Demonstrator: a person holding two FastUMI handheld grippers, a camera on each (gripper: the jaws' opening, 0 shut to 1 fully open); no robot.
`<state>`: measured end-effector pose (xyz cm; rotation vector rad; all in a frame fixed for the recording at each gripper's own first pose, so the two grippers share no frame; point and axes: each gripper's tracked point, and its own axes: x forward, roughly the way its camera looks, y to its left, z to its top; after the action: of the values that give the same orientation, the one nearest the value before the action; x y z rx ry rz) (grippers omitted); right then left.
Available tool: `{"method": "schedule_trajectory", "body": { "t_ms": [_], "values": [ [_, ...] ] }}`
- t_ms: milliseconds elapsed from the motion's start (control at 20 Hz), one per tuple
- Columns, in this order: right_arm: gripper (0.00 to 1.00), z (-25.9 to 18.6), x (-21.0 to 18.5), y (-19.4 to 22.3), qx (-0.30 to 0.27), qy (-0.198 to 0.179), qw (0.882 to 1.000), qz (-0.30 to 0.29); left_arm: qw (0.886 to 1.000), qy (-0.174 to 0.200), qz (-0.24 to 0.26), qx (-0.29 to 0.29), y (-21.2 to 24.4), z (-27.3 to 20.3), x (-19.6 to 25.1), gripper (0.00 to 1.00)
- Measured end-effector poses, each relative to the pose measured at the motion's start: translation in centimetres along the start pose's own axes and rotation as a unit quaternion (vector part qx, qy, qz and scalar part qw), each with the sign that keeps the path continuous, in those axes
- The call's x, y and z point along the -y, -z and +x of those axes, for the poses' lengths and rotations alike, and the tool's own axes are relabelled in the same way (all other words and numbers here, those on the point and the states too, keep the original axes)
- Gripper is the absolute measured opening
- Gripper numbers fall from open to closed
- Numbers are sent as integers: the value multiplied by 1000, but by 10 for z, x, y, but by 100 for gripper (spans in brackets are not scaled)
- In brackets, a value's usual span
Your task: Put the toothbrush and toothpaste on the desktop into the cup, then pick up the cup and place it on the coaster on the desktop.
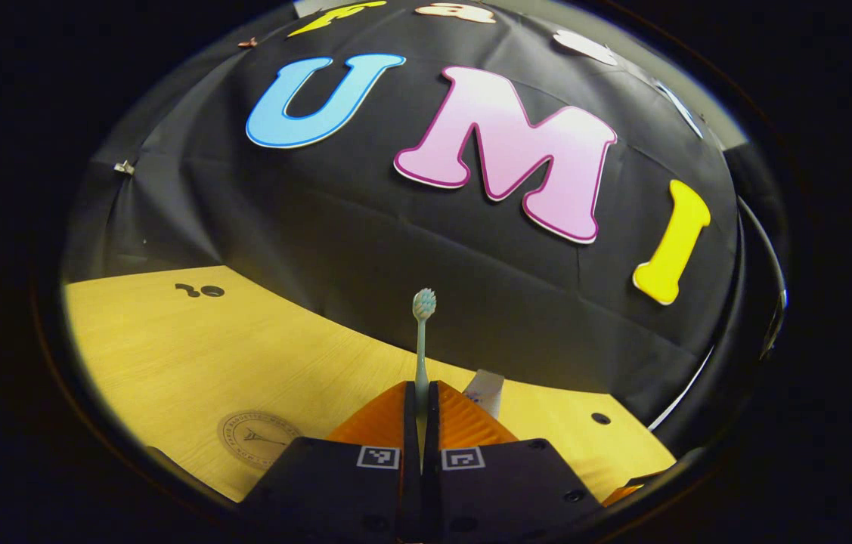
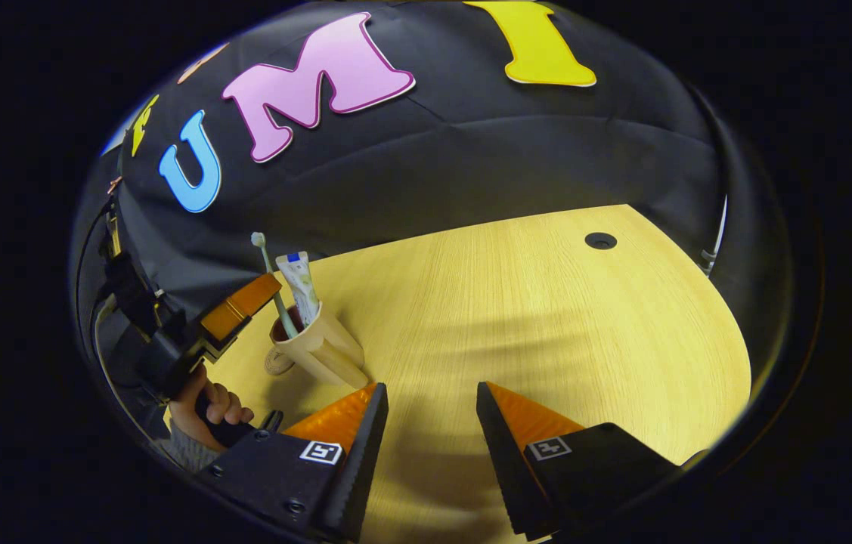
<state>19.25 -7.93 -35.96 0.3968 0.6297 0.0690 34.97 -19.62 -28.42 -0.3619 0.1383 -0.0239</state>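
My left gripper [image 1: 421,389] is shut on the pale green toothbrush [image 1: 422,344], which stands upright with its bristles up. The end of the toothpaste tube [image 1: 486,387] peeks out just behind the gripper's right finger. In the right gripper view a beige cup [image 2: 323,349] stands on the table with the toothpaste [image 2: 299,285] and the toothbrush [image 2: 269,278] sticking out of it. The left gripper [image 2: 240,306] is at the cup's mouth, held by a hand [image 2: 210,404]. My right gripper [image 2: 429,408] is open to the right of the cup, with nothing between its fingers. A round coaster [image 1: 255,438] lies on the table left of the left gripper.
The light wooden table [image 2: 546,317] stretches bare to the right of the cup, with a cable hole [image 2: 600,241] near its far edge. More holes show in the left gripper view [image 1: 601,418]. The black cloth wall closes the far side.
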Motion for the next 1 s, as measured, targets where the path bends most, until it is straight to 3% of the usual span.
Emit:
{"method": "schedule_trajectory", "body": {
  "t_ms": [150,400,450,500,550,700,750,800,850,1000],
  "values": [
    [73,0,1,2,0,-1,1000,-7,1000,4,12,1,10,0,3,6],
    [73,-2,-12,-11,14,-19,999,-22,1000,19,15,-17,13,-6,2,18],
    [74,-2,-15,-13,13,-23,999,-28,999,20,20,-18,14,-6,0,8],
    [65,-1,-19,-16,13,-27,999,-32,999,21,25,-21,14,-7,-1,21],
    [74,-2,-23,-19,13,-33,999,-36,999,21,33,-24,16,-8,-2,22],
    [78,-2,-35,-32,11,-57,997,-59,997,24,60,-34,17,-16,-4,25],
    [79,-2,-38,-37,9,-65,995,-70,997,25,66,-37,17,-20,-5,33],
    [79,-2,-40,-41,7,-67,994,-81,996,26,69,-39,15,-26,-7,63],
    [79,0,-42,-45,3,-72,993,-91,996,29,69,-43,13,-33,-8,56],
    [79,8,-52,-42,-40,-90,988,-122,995,28,78,-53,4,-62,-24,70]
  ]
}}
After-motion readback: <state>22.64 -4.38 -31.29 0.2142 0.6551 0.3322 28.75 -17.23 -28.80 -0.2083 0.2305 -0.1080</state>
